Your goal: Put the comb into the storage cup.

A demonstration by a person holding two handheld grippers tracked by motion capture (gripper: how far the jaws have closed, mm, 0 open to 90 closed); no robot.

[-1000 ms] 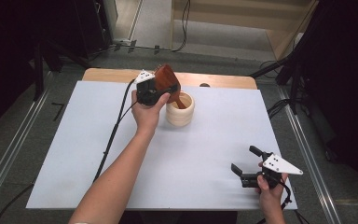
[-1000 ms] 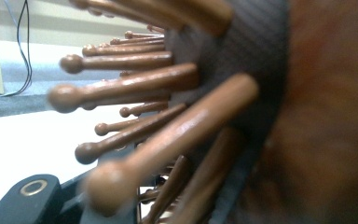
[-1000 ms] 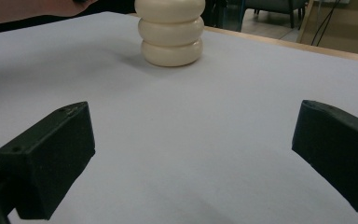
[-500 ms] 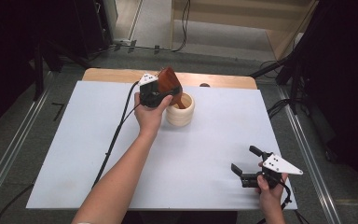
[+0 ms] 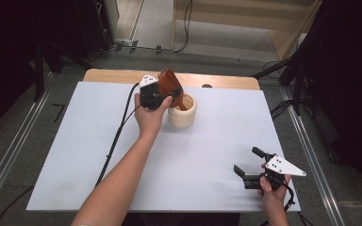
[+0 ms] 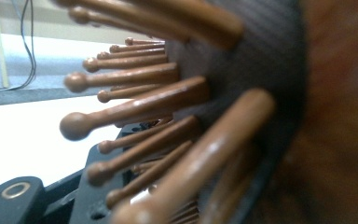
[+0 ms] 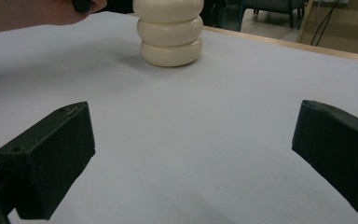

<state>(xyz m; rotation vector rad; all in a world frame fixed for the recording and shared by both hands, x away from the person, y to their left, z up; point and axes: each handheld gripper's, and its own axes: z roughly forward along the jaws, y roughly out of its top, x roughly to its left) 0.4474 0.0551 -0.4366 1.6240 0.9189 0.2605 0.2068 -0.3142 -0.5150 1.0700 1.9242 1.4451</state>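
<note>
A brown wooden paddle hairbrush [image 5: 170, 85] is tilted over a cream ribbed cup [image 5: 183, 114] at the back middle of the white table [image 5: 75, 155], its lower end inside the cup's mouth. My left gripper [image 5: 161, 95] is shut on the brush's head. In the left gripper view the brush's round-tipped wooden pins [image 6: 140, 105] and dark pad [image 6: 265, 56] are very close. My right gripper [image 5: 246, 160] rests near the front right edge, open and holding nothing. Between its jaws [image 7: 191, 154] lies bare table, with the cup [image 7: 171, 32] far ahead.
A wooden strip [image 5: 217, 81] runs along the table's back edge. The left gripper's black cable [image 5: 118, 136] trails across the table beside the forearm. Metal rails [image 5: 9, 155] flank the table on both sides.
The left gripper has lowered the brush slightly toward the cup. The right gripper has stayed where it was.
</note>
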